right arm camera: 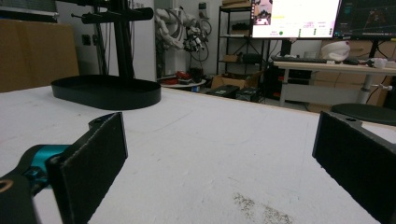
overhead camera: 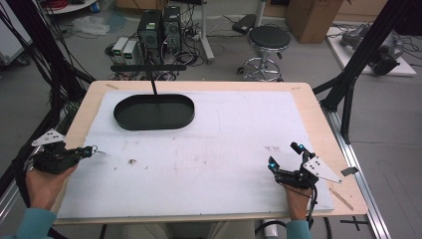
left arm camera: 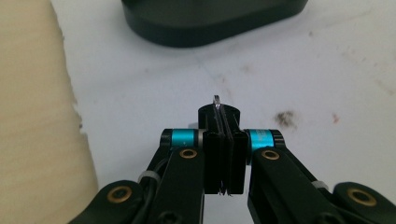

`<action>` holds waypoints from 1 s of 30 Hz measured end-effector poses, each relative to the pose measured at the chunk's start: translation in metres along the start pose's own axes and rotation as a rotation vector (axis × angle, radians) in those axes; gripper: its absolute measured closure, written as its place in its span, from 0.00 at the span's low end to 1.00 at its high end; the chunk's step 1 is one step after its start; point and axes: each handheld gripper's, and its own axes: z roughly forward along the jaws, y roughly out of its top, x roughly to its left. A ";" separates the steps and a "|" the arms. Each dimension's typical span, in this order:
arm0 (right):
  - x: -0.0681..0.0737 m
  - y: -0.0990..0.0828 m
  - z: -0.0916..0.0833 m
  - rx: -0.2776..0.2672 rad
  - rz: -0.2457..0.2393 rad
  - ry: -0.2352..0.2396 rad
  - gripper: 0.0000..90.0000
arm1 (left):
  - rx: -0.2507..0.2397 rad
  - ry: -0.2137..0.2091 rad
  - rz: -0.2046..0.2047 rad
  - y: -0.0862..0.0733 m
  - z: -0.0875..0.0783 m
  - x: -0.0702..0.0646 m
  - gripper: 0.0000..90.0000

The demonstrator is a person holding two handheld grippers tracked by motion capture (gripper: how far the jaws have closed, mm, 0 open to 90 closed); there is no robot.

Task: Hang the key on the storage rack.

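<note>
ring: thin metal ring (left arm camera: 217, 99), small, pinched edge-on between the pads, top sticks out above them; also seen as a tiny glint at the gripper tip (overhead camera: 101, 151) near the left edge of the tabletop
left gripper: (left arm camera: 223, 140) jaws closed on the ring, pads pressed together with the ring between; held level over the mat, tip pointing toward the middle of the tabletop; at the left edge (overhead camera: 88, 150)
left hand: (overhead camera: 44, 181) under the gripper body, at the front left corner
right gripper: (overhead camera: 284, 155) jaws wide apart, nothing between them; low over the mat near the right edge, toward the front; pads (right arm camera: 95, 163) seen apart with bare mat between
right hand: (overhead camera: 298, 196) behind the gripper, at the front edge
mat: white sheet (overhead camera: 209, 149) covers most of the tabletop, scuffed, small dark stain (overhead camera: 132, 161) just right of the left gripper
tray: black oval tray (overhead camera: 154, 112), back left part of the mat, well apart from both grippers; a black post (overhead camera: 153, 84) rises from it
tabletop: light wood (overhead camera: 318, 129), bare strip round the mat
stool: black round stool (overhead camera: 268, 37) on the floor beyond the back edge
</note>
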 end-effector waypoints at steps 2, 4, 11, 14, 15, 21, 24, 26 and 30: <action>0.000 0.000 0.000 -0.001 -0.001 0.000 0.03 | -0.040 -0.007 0.019 0.011 -0.001 -0.002 0.98; 0.000 0.000 0.000 -0.001 -0.001 0.000 0.03 | -0.046 -0.005 0.028 0.015 -0.002 -0.003 0.98; 0.000 0.000 0.000 0.002 0.003 0.001 0.03 | -0.097 -0.005 0.073 0.046 -0.003 -0.006 0.98; 0.000 0.000 0.000 -0.001 -0.001 0.000 0.03 | -0.098 -0.001 0.087 0.054 -0.002 -0.006 0.98; 0.000 0.000 0.000 -0.004 -0.003 0.001 0.03 | -0.097 -0.004 0.111 0.061 -0.001 -0.007 0.98; 0.000 0.000 0.000 -0.001 0.003 0.002 0.03 | -0.091 -0.005 0.132 0.078 0.000 -0.006 0.98; 0.000 0.000 0.000 -0.002 0.002 0.001 0.03 | -0.093 -0.004 0.141 0.090 0.001 -0.005 0.98; 0.000 0.000 0.000 -0.002 0.003 0.000 0.03 | -0.092 -0.010 0.159 0.103 0.004 -0.005 0.98; -0.001 0.000 0.000 -0.005 -0.004 0.001 0.03 | -0.089 -0.017 0.212 0.123 0.008 -0.008 0.98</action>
